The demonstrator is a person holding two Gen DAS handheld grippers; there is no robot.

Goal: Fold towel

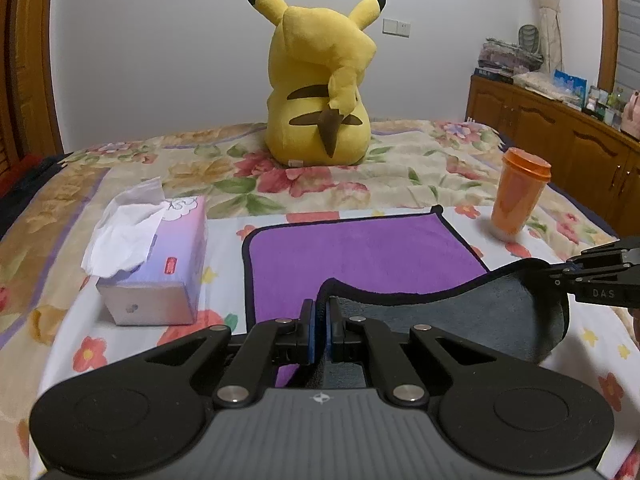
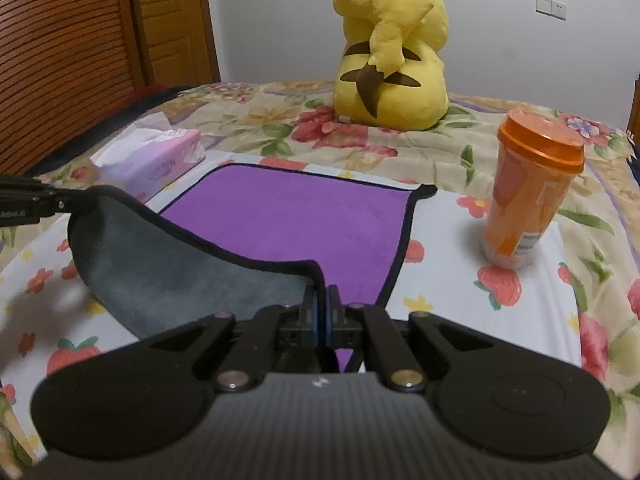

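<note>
A purple towel point(image 1: 360, 252) with a black hem and a grey underside lies on the flowered bed; it also shows in the right wrist view point(image 2: 288, 216). Its near edge is lifted, so the grey side point(image 1: 472, 320) faces me and sags between the two grippers. My left gripper point(image 1: 320, 312) is shut on the near left corner. My right gripper point(image 2: 322, 300) is shut on the near right corner. Each gripper shows at the edge of the other's view: the right gripper point(image 1: 560, 270) and the left gripper point(image 2: 66, 202).
A tissue box point(image 1: 160, 256) stands left of the towel. An orange lidded cup point(image 1: 516, 196) stands to its right. A yellow plush toy point(image 1: 320, 92) sits behind it on the bed point(image 1: 420, 160). A wooden cabinet point(image 1: 560, 128) runs along the right.
</note>
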